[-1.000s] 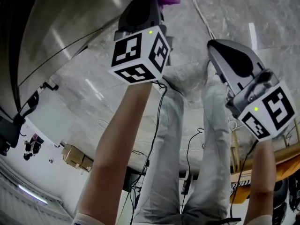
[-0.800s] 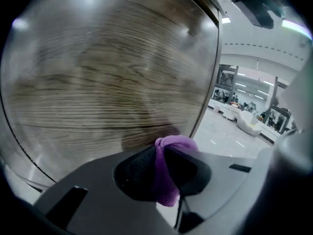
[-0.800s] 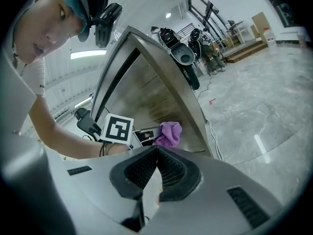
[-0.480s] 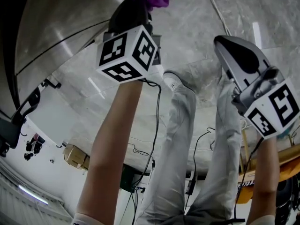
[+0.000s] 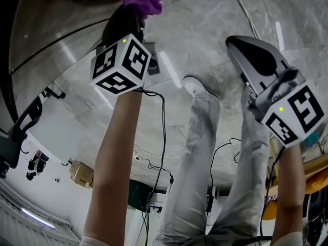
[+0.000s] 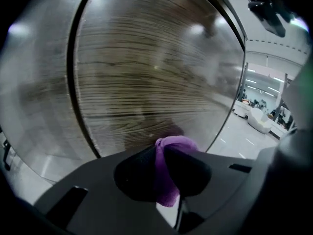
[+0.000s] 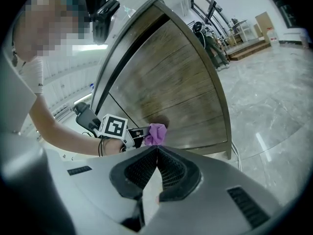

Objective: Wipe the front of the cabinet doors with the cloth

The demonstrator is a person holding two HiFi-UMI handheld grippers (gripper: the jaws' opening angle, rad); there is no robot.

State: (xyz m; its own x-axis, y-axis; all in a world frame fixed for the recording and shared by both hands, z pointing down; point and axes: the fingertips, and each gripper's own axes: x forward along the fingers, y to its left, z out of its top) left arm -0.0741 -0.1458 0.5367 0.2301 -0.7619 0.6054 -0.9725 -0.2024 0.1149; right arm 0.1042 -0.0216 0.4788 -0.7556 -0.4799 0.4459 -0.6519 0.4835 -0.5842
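Observation:
My left gripper [image 6: 166, 153] is shut on a purple cloth [image 6: 171, 153], whose bunched end is held close to, perhaps against, the wood-grain cabinet door [image 6: 151, 77]. In the head view the cloth [image 5: 143, 1] pokes out above the left gripper [image 5: 130, 17] at the top, against the door [image 5: 46, 40]. The right gripper view shows the cloth [image 7: 156, 133] low on the door [image 7: 171, 102], near its lower right part. My right gripper [image 7: 156, 148] is shut on nothing and hangs apart from the door, at the right of the head view [image 5: 241, 45].
A dark vertical gap [image 6: 78, 72] separates this door from the neighbouring one. The cabinet stands on a grey marble floor [image 5: 205, 40]. The person's legs [image 5: 205, 152] and trailing cables [image 5: 164, 137] are below. A cardboard box [image 5: 82, 173] lies farther off.
My left gripper has slid leftward along the door with the cloth in it. The right gripper has stayed nearly where it was.

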